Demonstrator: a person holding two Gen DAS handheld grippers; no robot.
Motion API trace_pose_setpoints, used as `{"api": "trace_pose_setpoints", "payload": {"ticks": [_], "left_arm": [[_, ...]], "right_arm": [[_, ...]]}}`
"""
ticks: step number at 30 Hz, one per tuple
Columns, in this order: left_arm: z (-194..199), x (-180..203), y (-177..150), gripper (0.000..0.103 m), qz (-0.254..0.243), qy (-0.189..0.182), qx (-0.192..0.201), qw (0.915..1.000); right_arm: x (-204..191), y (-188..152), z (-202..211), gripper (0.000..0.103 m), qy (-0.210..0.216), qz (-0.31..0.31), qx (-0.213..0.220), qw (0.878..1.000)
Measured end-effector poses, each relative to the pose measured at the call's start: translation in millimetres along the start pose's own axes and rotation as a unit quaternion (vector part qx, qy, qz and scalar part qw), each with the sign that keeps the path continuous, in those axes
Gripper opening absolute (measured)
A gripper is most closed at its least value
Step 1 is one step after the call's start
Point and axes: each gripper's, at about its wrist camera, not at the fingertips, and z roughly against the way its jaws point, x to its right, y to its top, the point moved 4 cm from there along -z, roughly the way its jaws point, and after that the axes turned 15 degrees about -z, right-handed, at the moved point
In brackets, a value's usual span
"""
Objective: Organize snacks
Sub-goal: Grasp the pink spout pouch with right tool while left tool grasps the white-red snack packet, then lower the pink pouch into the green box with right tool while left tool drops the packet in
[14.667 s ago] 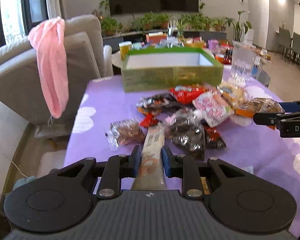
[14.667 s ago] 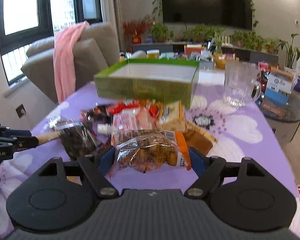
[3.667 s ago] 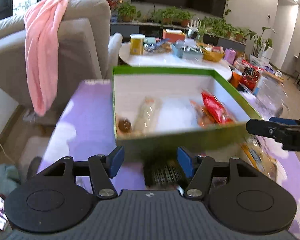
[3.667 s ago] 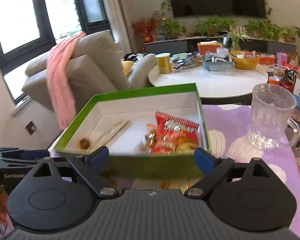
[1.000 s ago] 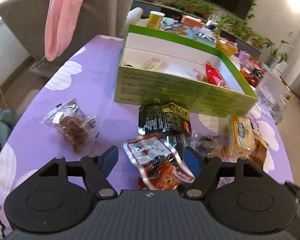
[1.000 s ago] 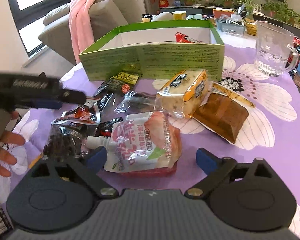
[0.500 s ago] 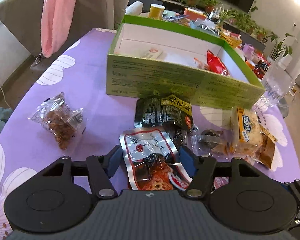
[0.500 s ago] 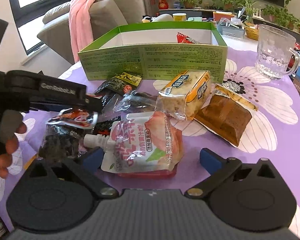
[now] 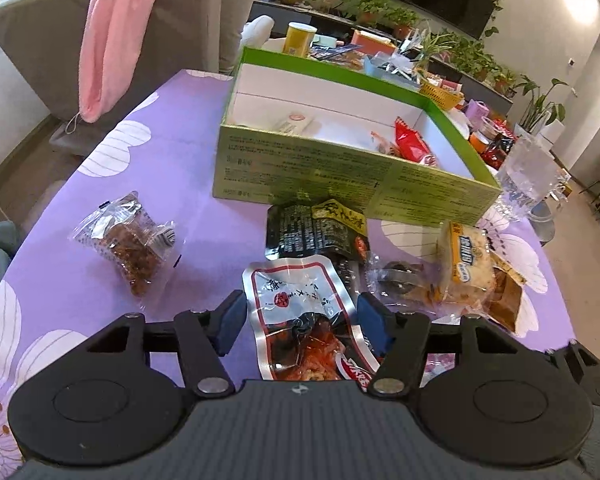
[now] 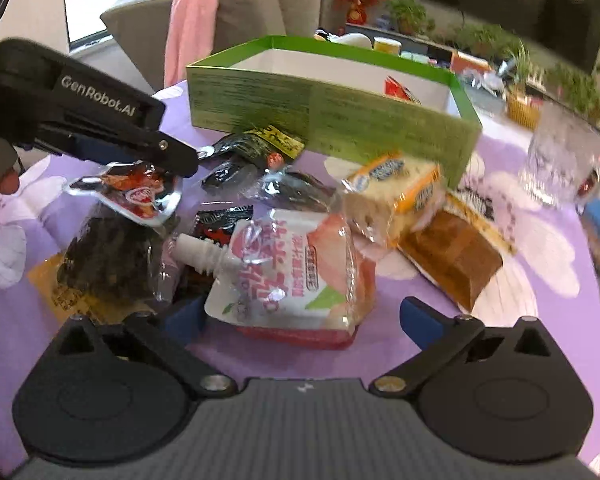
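Two hand-held grippers in play here. The left hand-held gripper (image 9: pixel 300 314) has just been closing its jaws around one clear foil-edged pouch (image 9: pixel 300 312) with red spicy stuff inside, and from the right wrist view that pouch (image 10: pixel 134 192) looks lifted off the pile, pinched at its fingers (image 10: pixel 172 156). The right hand-held gripper (image 10: pixel 302 318) is spread wide, with one pink peach drink pouch (image 10: pixel 292 280) (white spout pointing to the left) lying between its pads; the left pad sits at the pouch's edge and the right pad stands clear of it. Just ahead of the left hand-held gripper sits one black packet with a yellow label (image 9: pixel 314 228), and beyond that the one green box (image 9: pixel 340 176) with white insides, holding a red packet (image 9: pixel 410 142) plus one pale wrapped bar (image 9: pixel 294 122). Off to its left, on its own on the purple flowered tabletop (image 9: pixel 172 152), is one clear bag of brown chunks (image 9: pixel 132 246). To its right: one yellow-labelled cake pack (image 9: pixel 466 264) and one brown block pack (image 9: pixel 506 296) touching it. Further right, past the box corner, one glass mug (image 9: pixel 530 176).
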Motion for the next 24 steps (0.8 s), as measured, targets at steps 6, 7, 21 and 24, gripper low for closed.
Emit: {"api": "trace_pose_setpoints", "payload": {"ticks": [6, 7, 21, 24], "left_arm": [[12, 5, 3, 0.058, -0.013, -0.017, 0.021, 0.9995], [15, 4, 4, 0.058, -0.015, -0.02, 0.027, 0.9993], [31, 9, 30, 0.058, -0.03, -0.036, 0.076, 0.996], [35, 10, 43, 0.058, -0.037, -0.034, 0.092, 0.9945]], "right_arm": [[6, 6, -10, 0.086, 0.023, -0.044, -0.002, 0.999], [9, 7, -8, 0.086, 0.026, -0.049, 0.006, 0.998], [20, 28, 23, 0.085, 0.037, -0.086, 0.054, 0.994], [19, 41, 33, 0.085, 0.049, -0.088, 0.079, 0.992]]}}
